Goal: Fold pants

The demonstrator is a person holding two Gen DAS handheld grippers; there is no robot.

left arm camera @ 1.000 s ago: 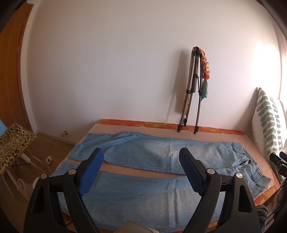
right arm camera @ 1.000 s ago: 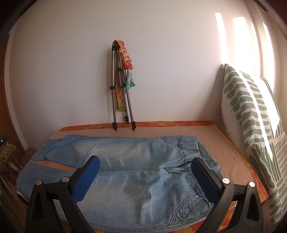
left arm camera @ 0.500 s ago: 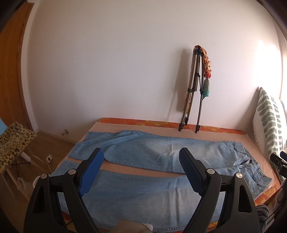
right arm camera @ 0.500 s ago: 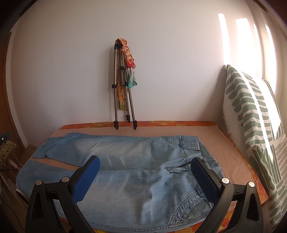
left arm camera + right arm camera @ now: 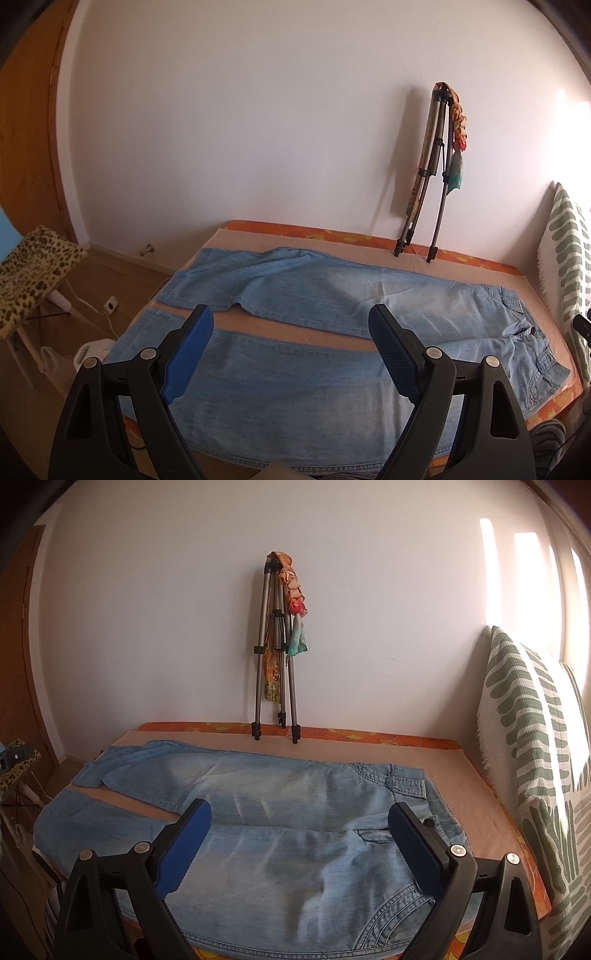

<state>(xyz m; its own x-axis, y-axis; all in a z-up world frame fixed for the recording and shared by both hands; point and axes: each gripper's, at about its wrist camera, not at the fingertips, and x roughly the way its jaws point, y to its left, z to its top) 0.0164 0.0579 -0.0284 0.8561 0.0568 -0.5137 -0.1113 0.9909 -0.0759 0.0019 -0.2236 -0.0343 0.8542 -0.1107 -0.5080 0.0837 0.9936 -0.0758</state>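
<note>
The left gripper (image 5: 291, 347) has moved nearer the pants (image 5: 332, 354), its fingers wide apart and empty. The right gripper (image 5: 299, 843) has just been closing slightly, nothing between its parted fingers. The pants lie flat on the bed (image 5: 476, 797), beyond both grippers, untouched.

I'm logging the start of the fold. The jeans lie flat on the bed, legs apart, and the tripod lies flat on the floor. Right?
Not quite. The jeans lie flat, legs apart, but the tripod stands upright on the bed, leaning against the wall, as the right wrist view shows.
</note>
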